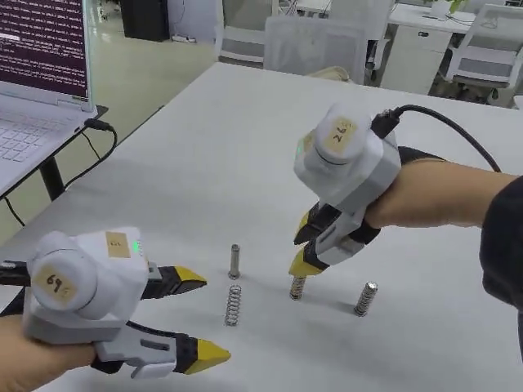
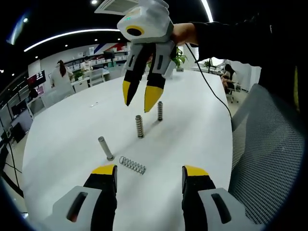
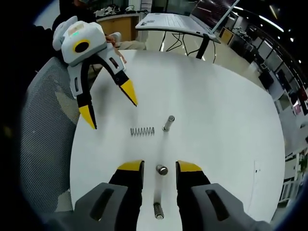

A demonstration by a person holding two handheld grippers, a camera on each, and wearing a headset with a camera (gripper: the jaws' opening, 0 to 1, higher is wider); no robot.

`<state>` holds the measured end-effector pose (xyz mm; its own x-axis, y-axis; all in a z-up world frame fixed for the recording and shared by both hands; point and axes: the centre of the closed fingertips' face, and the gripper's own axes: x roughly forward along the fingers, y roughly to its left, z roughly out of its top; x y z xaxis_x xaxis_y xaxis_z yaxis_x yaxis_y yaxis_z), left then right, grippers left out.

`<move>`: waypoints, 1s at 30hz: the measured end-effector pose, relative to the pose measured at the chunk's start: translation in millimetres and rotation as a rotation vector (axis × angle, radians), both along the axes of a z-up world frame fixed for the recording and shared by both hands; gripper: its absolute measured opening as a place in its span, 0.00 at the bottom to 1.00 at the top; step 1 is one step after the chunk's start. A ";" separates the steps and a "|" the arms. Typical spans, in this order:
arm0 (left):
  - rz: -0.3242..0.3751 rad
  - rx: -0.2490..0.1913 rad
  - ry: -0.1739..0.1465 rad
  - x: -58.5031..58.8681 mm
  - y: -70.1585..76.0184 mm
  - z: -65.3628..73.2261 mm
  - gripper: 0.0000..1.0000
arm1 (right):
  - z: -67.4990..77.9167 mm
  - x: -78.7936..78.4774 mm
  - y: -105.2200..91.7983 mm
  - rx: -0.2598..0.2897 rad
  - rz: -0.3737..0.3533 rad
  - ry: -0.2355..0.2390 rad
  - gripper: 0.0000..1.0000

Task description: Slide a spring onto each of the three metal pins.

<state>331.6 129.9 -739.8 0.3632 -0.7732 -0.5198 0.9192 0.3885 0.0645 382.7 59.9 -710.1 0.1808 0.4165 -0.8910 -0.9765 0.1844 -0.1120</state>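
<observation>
While the right gripper is hovering over the middle pin with its jaws parted and gripping nothing, the left gripper is hanging low over the table, jaws spread wide and likewise empty. The middle pin and the end pin are already wearing coils. The bare pin is standing upright, and the loose spring is lying flat just beside it, ahead of the left gripper.

Assessment: the spring is looking light, thin-wired and lively, so a hard pinch risks squashing it or flicking it away. A gentle hold across the coils near one end is advisable, leaving the other end open for the pin.

Markings: the right gripper is carrying a sticker reading "26", the left one "69". The laptop is showing text too small to read.
</observation>
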 end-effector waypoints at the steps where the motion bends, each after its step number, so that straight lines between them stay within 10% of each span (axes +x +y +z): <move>1: -0.001 0.000 0.003 0.8 -0.8 -1.6 0.49 | 2.2 -0.9 -0.1 0.006 -0.001 -0.004 0.24; 30: 0.168 0.099 0.023 37.5 -10.3 -41.1 0.26 | 21.6 -10.8 -3.5 0.068 -0.013 -0.059 0.24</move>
<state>369.1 119.5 -780.9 0.4703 -0.6472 -0.5999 0.8436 0.5293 0.0903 371.9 56.5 -688.5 0.2381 0.4729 -0.8483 -0.9660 0.2061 -0.1563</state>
